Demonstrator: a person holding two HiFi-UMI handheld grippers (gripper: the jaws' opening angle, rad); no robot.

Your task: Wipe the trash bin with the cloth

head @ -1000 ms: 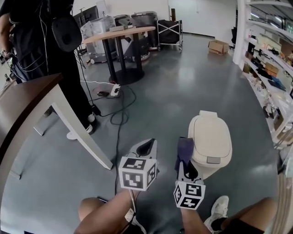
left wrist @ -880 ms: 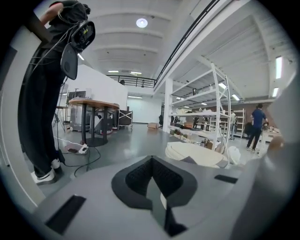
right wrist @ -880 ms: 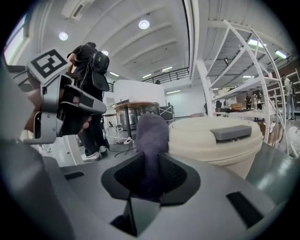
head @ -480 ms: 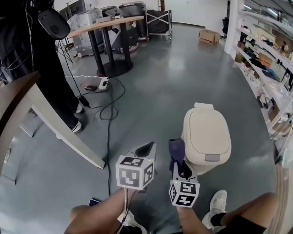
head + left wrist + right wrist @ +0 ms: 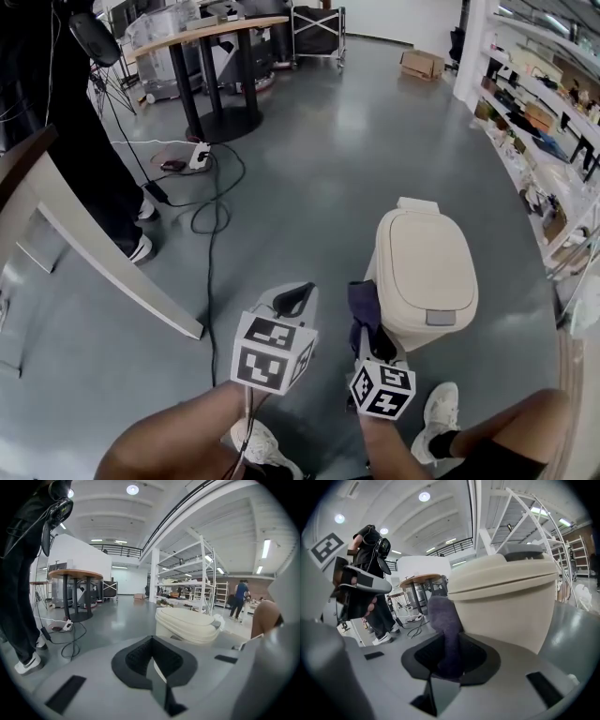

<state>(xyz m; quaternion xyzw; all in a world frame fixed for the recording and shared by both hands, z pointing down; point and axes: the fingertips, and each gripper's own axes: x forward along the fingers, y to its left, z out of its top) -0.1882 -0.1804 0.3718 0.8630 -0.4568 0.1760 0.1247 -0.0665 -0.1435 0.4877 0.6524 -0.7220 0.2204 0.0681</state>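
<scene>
Purple cloth (image 5: pixel 444 630) sits pinched in the right gripper (image 5: pixel 372 339), just left of the cream bin (image 5: pixel 427 272) on the floor. Left gripper (image 5: pixel 151 658) is closed and empty. Best to press the cloth flat on the bin's left wall and wipe in overlapping strokes.

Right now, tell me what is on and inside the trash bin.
The trash bin has its lid shut, bare on top. The shut lid hides whatever is inside.
</scene>
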